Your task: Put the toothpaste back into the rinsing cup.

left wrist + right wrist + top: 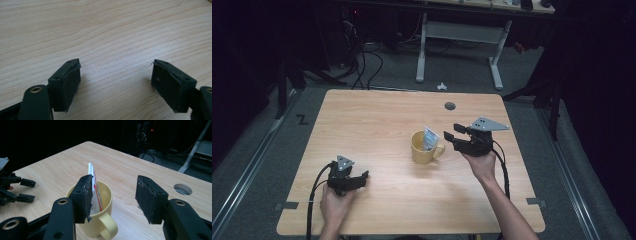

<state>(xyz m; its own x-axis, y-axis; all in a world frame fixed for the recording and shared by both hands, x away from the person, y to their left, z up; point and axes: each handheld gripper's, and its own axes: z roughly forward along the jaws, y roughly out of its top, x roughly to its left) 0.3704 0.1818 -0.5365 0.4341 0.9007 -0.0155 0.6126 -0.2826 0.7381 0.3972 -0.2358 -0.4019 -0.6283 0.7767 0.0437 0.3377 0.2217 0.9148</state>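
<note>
A yellow mug (424,148) stands right of the table's middle, its handle turned toward my right gripper (449,136). A flat white and blue packet (430,137) stands upright inside it, leaning on the rim. My right gripper hovers just right of the mug, open, with nothing between its jaws. In the right gripper view the mug (95,230) and the packet (93,180) sit behind the left jaw, and the gripper (115,195) gapes over the handle side. My left gripper (364,176) rests near the front left of the table (377,115), open (116,80) over bare wood.
A round cable hole (450,106) lies near the table's far edge, also seen as a hole (183,189) right of the jaws. Beyond the table stands a white desk frame (459,35) with cables (367,65) on the dark floor.
</note>
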